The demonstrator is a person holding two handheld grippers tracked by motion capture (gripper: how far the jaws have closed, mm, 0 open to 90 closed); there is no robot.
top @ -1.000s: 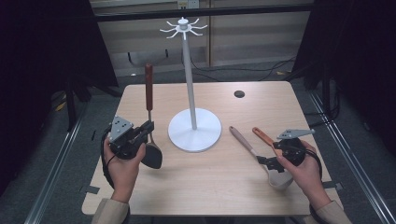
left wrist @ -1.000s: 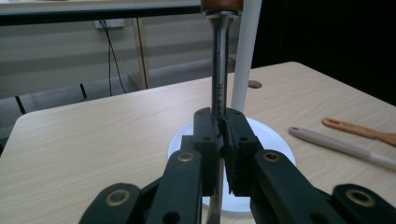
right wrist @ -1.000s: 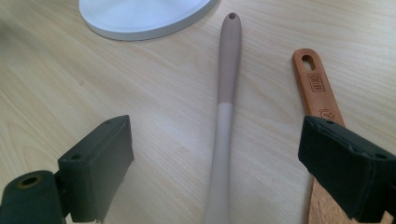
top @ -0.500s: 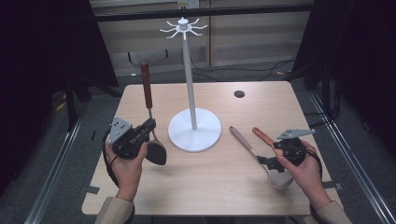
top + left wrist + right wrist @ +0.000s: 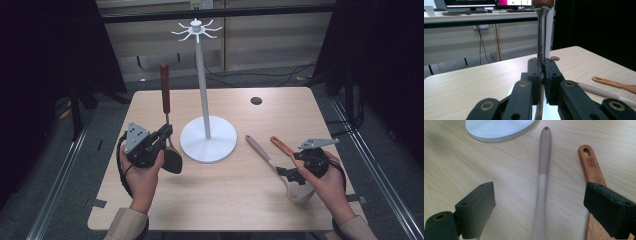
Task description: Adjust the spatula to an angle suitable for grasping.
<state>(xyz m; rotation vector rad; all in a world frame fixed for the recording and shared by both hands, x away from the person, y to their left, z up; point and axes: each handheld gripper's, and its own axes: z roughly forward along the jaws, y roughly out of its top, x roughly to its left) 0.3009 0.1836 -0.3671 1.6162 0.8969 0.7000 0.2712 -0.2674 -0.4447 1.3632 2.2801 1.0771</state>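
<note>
Jaws of our left gripper [image 5: 166, 134] are clamping the steel-shafted spatula [image 5: 165, 107] upright beside the white stand [image 5: 207, 142], while our right gripper [image 5: 541, 215] is hovering wide open over the beige spoon [image 5: 543, 167].

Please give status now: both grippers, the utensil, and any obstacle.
Left gripper shut on spatula shank, handle up. Right gripper open over beige spoon, wooden spatula beside. White rack stands right of held spatula.

White stand [image 5: 208, 142]; brown-handled ladle [image 5: 165, 95]; beige spoon [image 5: 541, 182]; orange spatula [image 5: 591, 166]; pale wood table [image 5: 280, 120].
</note>
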